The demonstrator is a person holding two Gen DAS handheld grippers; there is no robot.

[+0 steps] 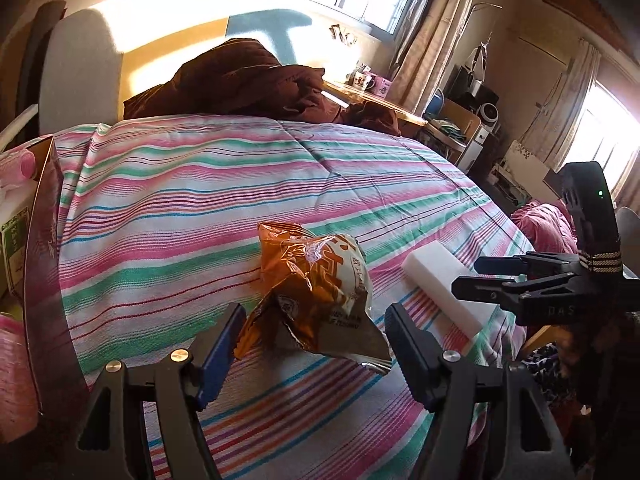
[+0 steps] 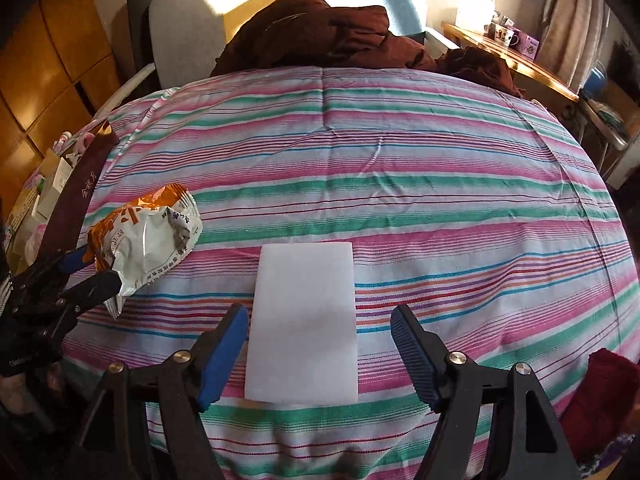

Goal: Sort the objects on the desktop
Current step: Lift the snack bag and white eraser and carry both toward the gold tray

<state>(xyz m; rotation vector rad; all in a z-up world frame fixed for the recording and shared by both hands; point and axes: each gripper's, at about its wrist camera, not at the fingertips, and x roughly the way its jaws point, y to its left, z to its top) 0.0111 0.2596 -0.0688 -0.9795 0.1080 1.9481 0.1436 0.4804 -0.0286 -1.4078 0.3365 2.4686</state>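
Note:
An orange and white snack packet (image 1: pixel 320 280) stands crumpled on the striped bedspread (image 1: pixel 200 184). Its lower end sits between the blue pads of my left gripper (image 1: pixel 314 344), and both pads touch its sides. In the right wrist view the same left gripper (image 2: pixel 94 272) clamps the packet (image 2: pixel 148 236) by its left end. A flat white block (image 2: pixel 304 320) lies on the spread between the fingers of my right gripper (image 2: pixel 320 340), which is open, with a gap on each side. From the left wrist view, the right gripper (image 1: pixel 468 276) hovers over the white block (image 1: pixel 436 284).
An open carton with a dark maroon wall (image 1: pixel 44 280) stands at the bed's left edge with boxes and pink items in it. A brown quilt (image 2: pixel 328 36) is heaped at the far end. A desk with mugs (image 2: pixel 508 44) lies beyond at the right. A red knitted thing (image 2: pixel 600 392) sits at the near right.

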